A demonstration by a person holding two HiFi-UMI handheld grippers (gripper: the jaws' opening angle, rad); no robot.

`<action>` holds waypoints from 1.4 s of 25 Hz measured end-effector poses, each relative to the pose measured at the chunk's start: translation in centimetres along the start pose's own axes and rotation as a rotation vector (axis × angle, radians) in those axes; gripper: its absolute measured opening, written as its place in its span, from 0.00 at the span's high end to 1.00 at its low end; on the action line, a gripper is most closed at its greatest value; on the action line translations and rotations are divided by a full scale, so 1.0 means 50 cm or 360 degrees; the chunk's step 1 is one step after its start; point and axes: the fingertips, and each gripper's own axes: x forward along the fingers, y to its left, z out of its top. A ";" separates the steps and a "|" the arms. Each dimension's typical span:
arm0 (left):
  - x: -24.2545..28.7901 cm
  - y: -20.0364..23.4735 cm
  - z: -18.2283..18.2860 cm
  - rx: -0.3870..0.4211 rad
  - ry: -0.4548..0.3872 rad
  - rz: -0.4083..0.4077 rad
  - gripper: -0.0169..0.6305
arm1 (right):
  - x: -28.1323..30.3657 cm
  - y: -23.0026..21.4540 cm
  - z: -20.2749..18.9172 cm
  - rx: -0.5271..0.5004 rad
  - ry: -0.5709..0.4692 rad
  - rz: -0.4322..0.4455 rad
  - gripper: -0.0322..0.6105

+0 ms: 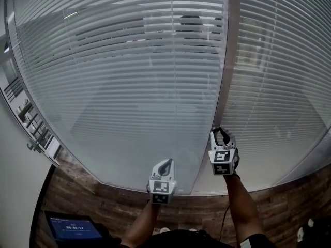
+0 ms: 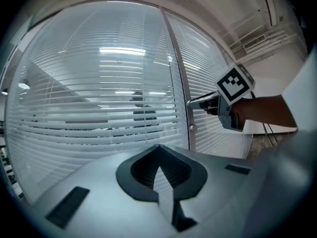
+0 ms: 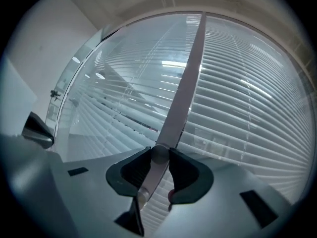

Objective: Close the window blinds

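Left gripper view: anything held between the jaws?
No, the left gripper has its jaws meeting at the tips with nothing between them, and only the blinds show beyond.

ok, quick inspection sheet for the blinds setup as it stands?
surface: wood-look floor; no table seen.
job's things: blinds behind glass, slats part open; tilt knob on the frame.
clutter: lit screen, low left.
grippers: right gripper shut on the tilt knob; left gripper shut, empty.
cables: thin cable by the right forearm.
surroundings: figure beyond the glass; door handle at left.
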 end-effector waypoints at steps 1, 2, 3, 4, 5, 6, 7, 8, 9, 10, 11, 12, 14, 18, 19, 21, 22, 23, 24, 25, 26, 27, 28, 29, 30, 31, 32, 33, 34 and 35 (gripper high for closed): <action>0.000 -0.002 0.000 0.0007 0.0009 -0.0005 0.98 | 0.000 0.001 0.002 -0.0075 0.0006 0.0008 0.76; 0.001 -0.003 -0.001 0.0025 0.0010 -0.0008 0.98 | 0.000 0.002 0.004 -0.0148 0.0014 0.0014 0.76; 0.002 -0.004 -0.002 0.0038 0.0006 -0.0010 0.98 | -0.001 0.003 0.004 -0.0215 0.0025 0.0019 0.76; 0.003 -0.004 -0.002 0.0044 -0.0001 -0.0012 0.98 | -0.002 0.005 0.007 -0.0275 0.0038 0.0023 0.76; 0.003 -0.005 0.000 0.0039 -0.0007 -0.0017 0.98 | -0.004 0.007 0.011 -0.0333 0.0053 0.0024 0.76; 0.004 -0.006 0.002 0.0028 -0.0009 -0.0023 0.98 | -0.005 0.008 0.014 -0.0394 0.0070 0.0026 0.76; 0.004 -0.006 0.001 0.0024 -0.0012 -0.0023 0.98 | -0.006 0.009 0.014 -0.0463 0.0087 0.0029 0.76; 0.005 -0.003 -0.001 0.0032 -0.0012 -0.0015 0.98 | -0.005 0.010 0.010 -0.0537 0.0103 0.0035 0.76; 0.004 0.000 -0.003 0.0040 -0.0005 -0.0004 0.98 | -0.003 0.011 0.005 -0.0612 0.0112 0.0041 0.76; 0.002 0.002 -0.003 0.0039 0.0005 0.0003 0.98 | 0.001 0.012 0.000 -0.0691 0.0110 0.0046 0.76; 0.000 0.004 -0.003 0.0035 0.0012 0.0008 0.98 | 0.005 0.013 -0.006 -0.0775 0.0101 0.0047 0.76; -0.001 0.005 -0.002 0.0032 0.0012 0.0014 0.98 | 0.009 0.014 -0.010 -0.0858 0.0096 0.0047 0.76; -0.001 0.008 0.000 0.0035 -0.0007 0.0023 0.98 | 0.011 0.015 -0.014 -0.1005 0.0104 0.0052 0.76; 0.001 0.004 -0.004 0.0015 -0.0020 -0.0015 0.98 | 0.013 0.021 -0.018 -0.1264 0.0116 0.0065 0.76; 0.002 0.007 -0.005 0.0035 -0.0021 -0.0005 0.98 | 0.013 0.023 -0.019 -0.1344 0.0116 0.0065 0.76; 0.003 0.011 -0.008 0.0063 -0.0024 0.0013 0.98 | 0.014 0.025 -0.021 -0.1488 0.0120 0.0068 0.76; 0.003 0.011 -0.009 0.0061 -0.0023 0.0015 0.98 | 0.014 0.026 -0.022 -0.1539 0.0123 0.0072 0.76; 0.003 0.009 -0.009 0.0047 -0.0020 0.0010 0.98 | 0.014 0.027 -0.022 -0.1577 0.0126 0.0077 0.76; 0.002 0.005 -0.007 0.0023 -0.0016 0.0001 0.98 | 0.014 0.028 -0.023 -0.1609 0.0127 0.0080 0.76; 0.001 0.001 -0.003 -0.0001 -0.0014 -0.0007 0.98 | 0.014 0.028 -0.022 -0.1640 0.0128 0.0080 0.76; 0.000 0.000 0.001 -0.0008 -0.0015 -0.0005 0.98 | 0.013 0.027 -0.022 -0.1669 0.0128 0.0078 0.76; 0.000 0.000 0.004 0.0006 -0.0020 0.0004 0.98 | 0.013 0.027 -0.022 -0.1697 0.0130 0.0075 0.76; 0.000 0.001 0.005 0.0023 -0.0025 0.0011 0.98 | 0.013 0.027 -0.022 -0.1722 0.0134 0.0073 0.76; 0.000 0.001 0.004 0.0029 -0.0026 0.0008 0.98 | 0.013 0.027 -0.022 -0.1742 0.0138 0.0071 0.76; 0.001 0.000 0.002 0.0024 -0.0021 -0.0001 0.98 | 0.013 0.028 -0.022 -0.1757 0.0140 0.0071 0.76; 0.001 -0.001 0.001 0.0020 -0.0012 -0.0008 0.98 | 0.013 0.028 -0.023 -0.1768 0.0142 0.0072 0.76; 0.000 -0.001 0.000 0.0018 0.0003 -0.0006 0.98 | 0.013 0.029 -0.023 -0.1775 0.0144 0.0075 0.76; -0.001 -0.002 0.002 0.0013 0.0020 -0.0001 0.98 | 0.014 0.029 -0.023 -0.1782 0.0146 0.0077 0.76; -0.002 -0.003 0.003 0.0008 0.0029 0.0000 0.98 | 0.014 0.029 -0.024 -0.1788 0.0148 0.0079 0.76; -0.002 -0.004 0.005 0.0009 0.0023 -0.0002 0.98 | 0.014 0.029 -0.024 -0.1792 0.0147 0.0079 0.76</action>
